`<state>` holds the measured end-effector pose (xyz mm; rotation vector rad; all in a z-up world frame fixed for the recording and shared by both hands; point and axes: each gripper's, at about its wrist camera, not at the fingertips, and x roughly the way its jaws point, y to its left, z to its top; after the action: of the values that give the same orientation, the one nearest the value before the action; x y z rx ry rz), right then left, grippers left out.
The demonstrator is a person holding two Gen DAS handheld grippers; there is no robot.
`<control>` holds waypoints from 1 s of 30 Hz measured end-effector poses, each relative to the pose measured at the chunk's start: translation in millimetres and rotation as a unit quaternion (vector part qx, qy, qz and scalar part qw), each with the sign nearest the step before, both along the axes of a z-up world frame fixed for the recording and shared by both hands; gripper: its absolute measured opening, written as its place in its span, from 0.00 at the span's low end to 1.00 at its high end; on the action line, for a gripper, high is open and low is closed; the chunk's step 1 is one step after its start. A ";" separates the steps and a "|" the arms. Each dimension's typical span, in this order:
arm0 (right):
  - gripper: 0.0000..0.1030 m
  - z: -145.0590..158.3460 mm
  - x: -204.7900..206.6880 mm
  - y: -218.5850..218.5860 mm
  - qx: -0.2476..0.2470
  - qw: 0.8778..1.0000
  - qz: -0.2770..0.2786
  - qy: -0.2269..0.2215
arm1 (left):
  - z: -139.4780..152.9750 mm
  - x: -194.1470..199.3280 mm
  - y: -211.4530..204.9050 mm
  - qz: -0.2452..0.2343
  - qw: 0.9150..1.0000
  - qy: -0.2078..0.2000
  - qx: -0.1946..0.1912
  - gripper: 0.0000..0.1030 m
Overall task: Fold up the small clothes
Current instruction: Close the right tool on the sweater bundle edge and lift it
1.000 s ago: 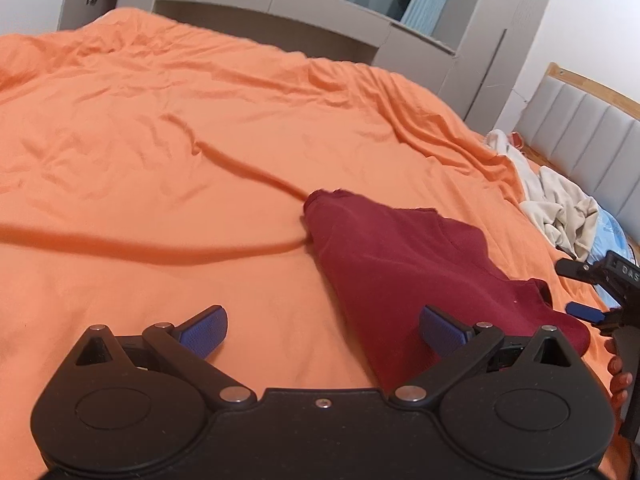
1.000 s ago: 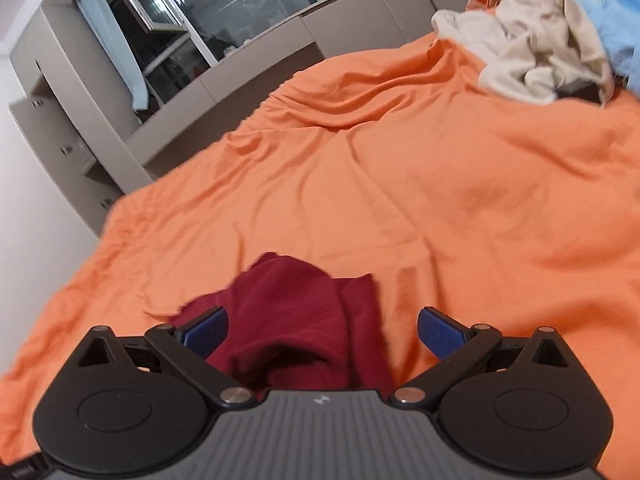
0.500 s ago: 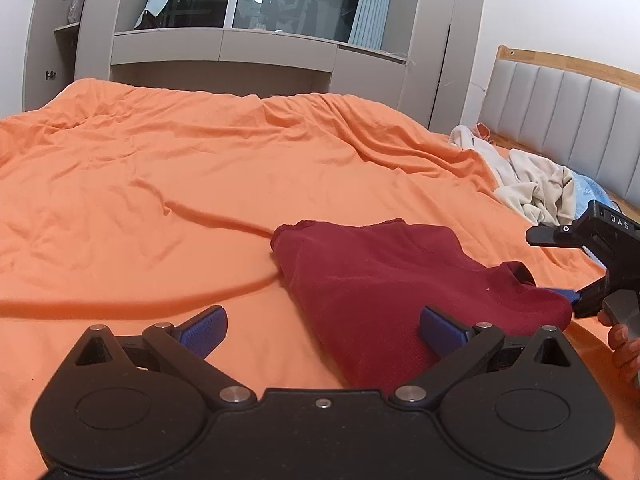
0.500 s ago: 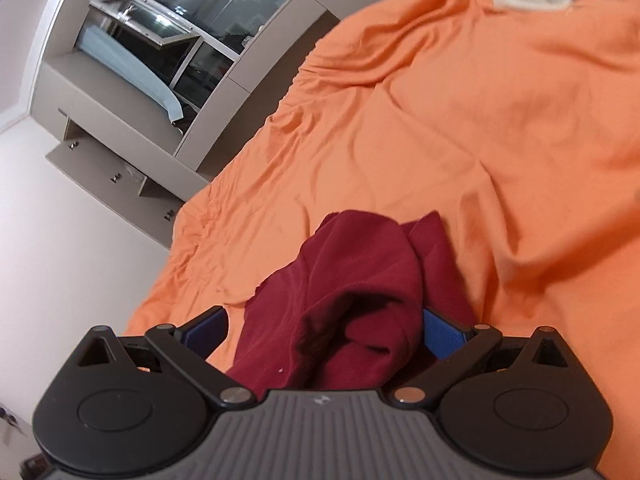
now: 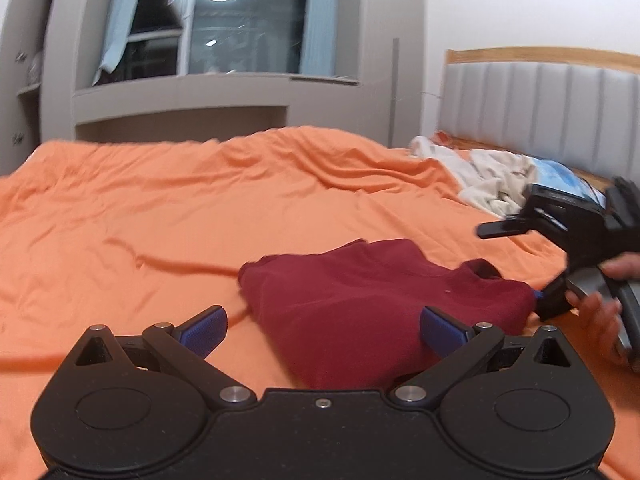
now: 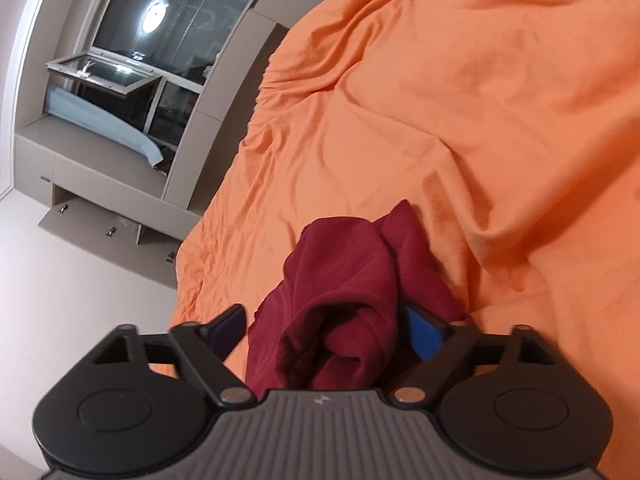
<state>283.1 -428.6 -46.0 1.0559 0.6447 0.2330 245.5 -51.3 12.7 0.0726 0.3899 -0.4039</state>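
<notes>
A dark red garment (image 5: 372,300) lies folded and bunched on the orange bedspread (image 5: 160,208). My left gripper (image 5: 322,328) is open, low over the bed, with the garment's near end between its blue pads. My right gripper (image 6: 324,330) is open, its fingers on either side of the garment's bunched end (image 6: 344,300), and its right pad touches the cloth. From the left wrist view the right gripper (image 5: 560,248) is at the garment's right end, held by a hand.
A pile of cream and light blue clothes (image 5: 492,176) lies by the grey padded headboard (image 5: 540,108). Grey cabinets and a dark window (image 5: 224,32) stand beyond the bed's far edge. The bedspread is wrinkled, with a long ridge (image 5: 180,266) left of the garment.
Both grippers have tilted and dropped closer to the garment. The right gripper's fingers have narrowed around the garment's bunched end. The left gripper stays open.
</notes>
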 end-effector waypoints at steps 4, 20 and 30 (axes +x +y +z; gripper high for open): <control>0.51 -2.7 2.3 0.7 -0.014 1.000 -0.010 0.010 | -3.0 -5.9 -13.9 -0.035 0.999 -0.011 0.036 0.99; 0.15 25.9 4.6 0.0 -0.088 0.994 -0.044 -0.045 | -12.3 9.7 -49.0 -0.078 0.994 0.029 0.075 0.59; 0.46 16.0 -1.7 -1.0 -0.120 0.993 -0.021 0.009 | -18.6 13.4 -63.0 -0.095 0.991 0.040 0.081 0.67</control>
<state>281.4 -429.6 -30.0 0.8402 0.6487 0.1073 259.0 -114.3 -5.9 0.2534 0.4965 -0.5646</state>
